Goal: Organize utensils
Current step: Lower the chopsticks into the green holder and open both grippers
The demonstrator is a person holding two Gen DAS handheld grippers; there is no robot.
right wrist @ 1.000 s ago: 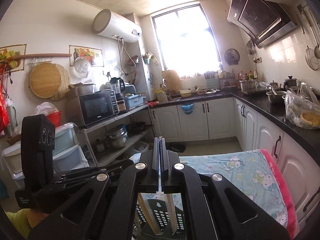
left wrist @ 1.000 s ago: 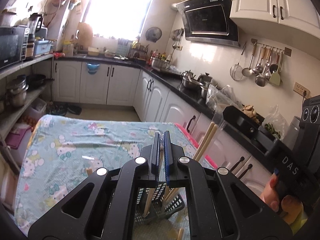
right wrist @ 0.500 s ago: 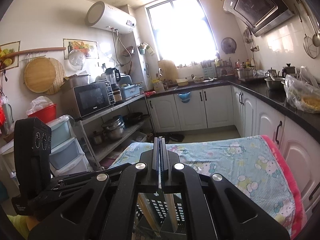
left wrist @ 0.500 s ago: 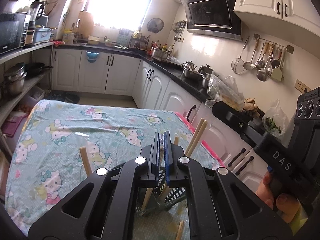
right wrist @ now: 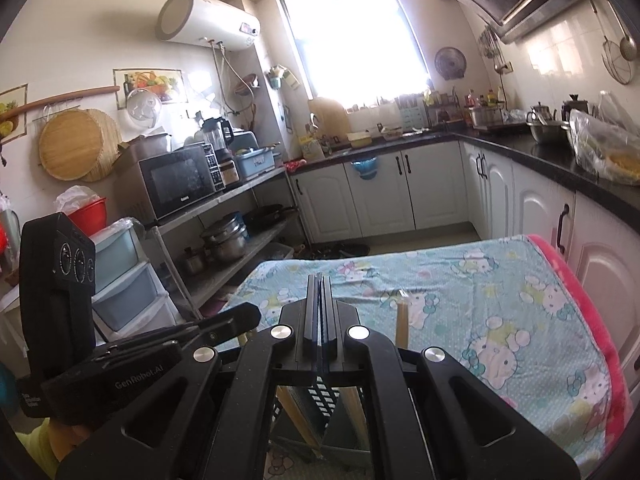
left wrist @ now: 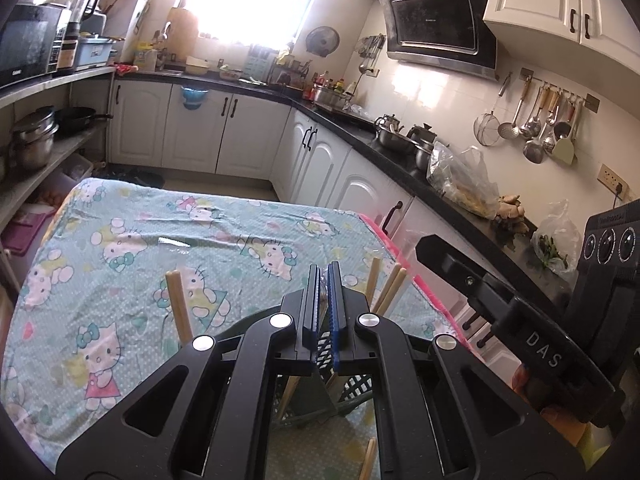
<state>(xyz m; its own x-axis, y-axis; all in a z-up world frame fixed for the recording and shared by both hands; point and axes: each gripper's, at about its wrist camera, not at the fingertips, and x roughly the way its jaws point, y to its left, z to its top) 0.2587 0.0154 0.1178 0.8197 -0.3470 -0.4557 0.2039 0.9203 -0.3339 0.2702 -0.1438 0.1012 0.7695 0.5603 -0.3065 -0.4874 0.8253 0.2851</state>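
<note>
Below both closed, empty tongs, left (left wrist: 323, 280) and right (right wrist: 319, 292), upright chopsticks (left wrist: 179, 306) are seen standing in the slatted basket (left wrist: 352, 390), nearer the left.

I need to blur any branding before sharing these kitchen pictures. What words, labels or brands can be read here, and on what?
"DAS": right tongs body.
"GenRobot.AI": left tongs body.
Microwave brand, range hood logo, small print low on the left tongs: too small or blurred.

left wrist: faces table (left wrist: 120, 216), close | right wrist: likewise | shared: table
</note>
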